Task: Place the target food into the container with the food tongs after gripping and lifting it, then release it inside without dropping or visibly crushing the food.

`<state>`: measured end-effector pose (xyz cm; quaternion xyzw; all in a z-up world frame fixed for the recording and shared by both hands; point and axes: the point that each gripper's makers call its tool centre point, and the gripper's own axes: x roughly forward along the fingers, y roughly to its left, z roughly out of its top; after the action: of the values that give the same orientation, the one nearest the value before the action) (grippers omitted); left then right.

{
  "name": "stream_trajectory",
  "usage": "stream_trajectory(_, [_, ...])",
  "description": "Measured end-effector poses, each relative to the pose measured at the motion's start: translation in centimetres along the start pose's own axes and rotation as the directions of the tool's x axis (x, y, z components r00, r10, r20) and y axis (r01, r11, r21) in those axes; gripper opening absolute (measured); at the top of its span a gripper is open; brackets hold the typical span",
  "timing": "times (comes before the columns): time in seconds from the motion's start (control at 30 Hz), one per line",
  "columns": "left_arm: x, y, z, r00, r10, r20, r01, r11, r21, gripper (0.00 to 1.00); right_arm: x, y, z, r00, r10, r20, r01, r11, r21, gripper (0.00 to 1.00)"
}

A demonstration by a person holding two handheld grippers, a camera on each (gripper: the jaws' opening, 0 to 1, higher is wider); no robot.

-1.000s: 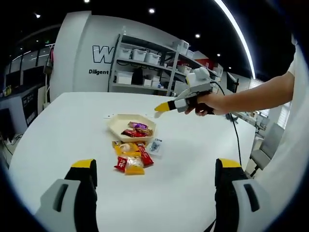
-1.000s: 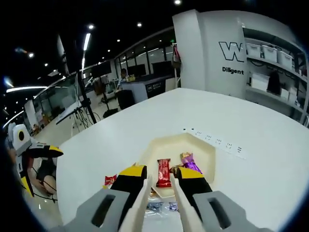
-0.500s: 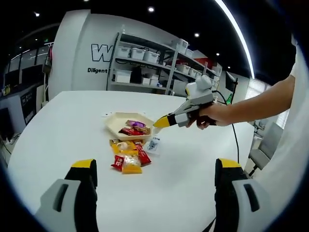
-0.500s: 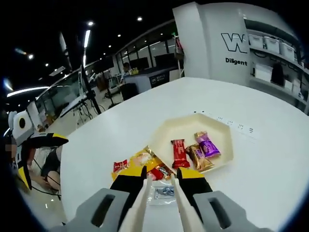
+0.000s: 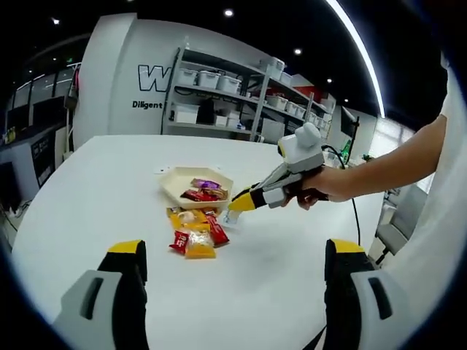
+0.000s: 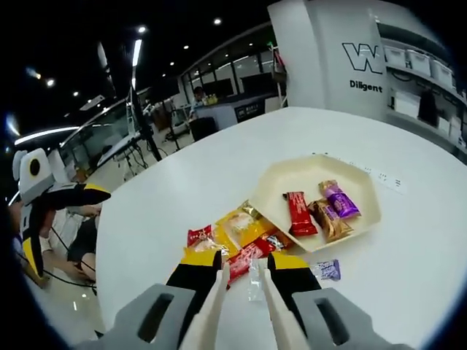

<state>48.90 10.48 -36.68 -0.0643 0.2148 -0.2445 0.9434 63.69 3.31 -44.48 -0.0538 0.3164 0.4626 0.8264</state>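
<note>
Three wrapped snacks are already held in the hexagonal tray on the table. The right tongs, nearly closed, are lowered over a clear packet just beside the tray; whether it is gripped cannot be told. The left tongs are held wide apart. Lifting and placing appear still undone.

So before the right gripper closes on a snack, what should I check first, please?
1. Right gripper over the clear packet beside the tray: ok.
2. Jaws wide enough for a grip: not ok, nearly together.
3. Packet between the jaws or only behind them: cannot tell.
4. Free room in the tray: ok.
5. Left gripper away from the snack pile: ok.
</note>
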Motion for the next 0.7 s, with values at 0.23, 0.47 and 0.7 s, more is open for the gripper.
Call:
stream_trajectory(0.23, [-0.1,0.0,0.1,1.0,0.0,0.003,0.0,1.0,-0.003,0.99,0.3,1.9,-0.5,1.0,0.027,-0.012,-0.027,0.999,-0.019,0.21])
stream_trajectory(0.47, [-0.2,0.2,-0.1,1.0,0.002,0.005,-0.002,1.0,-0.015,0.98,0.9,3.7,-1.3,0.998,0.064,-0.025,-0.065,0.996,-0.059,0.21])
stream_trajectory(0.7, [-0.4,0.1,-0.5,1.0,-0.001,-0.006,0.0,1.0,-0.015,0.98,1.5,4.9,-1.3,0.995,0.09,-0.034,-0.093,0.991,-0.096,0.21])
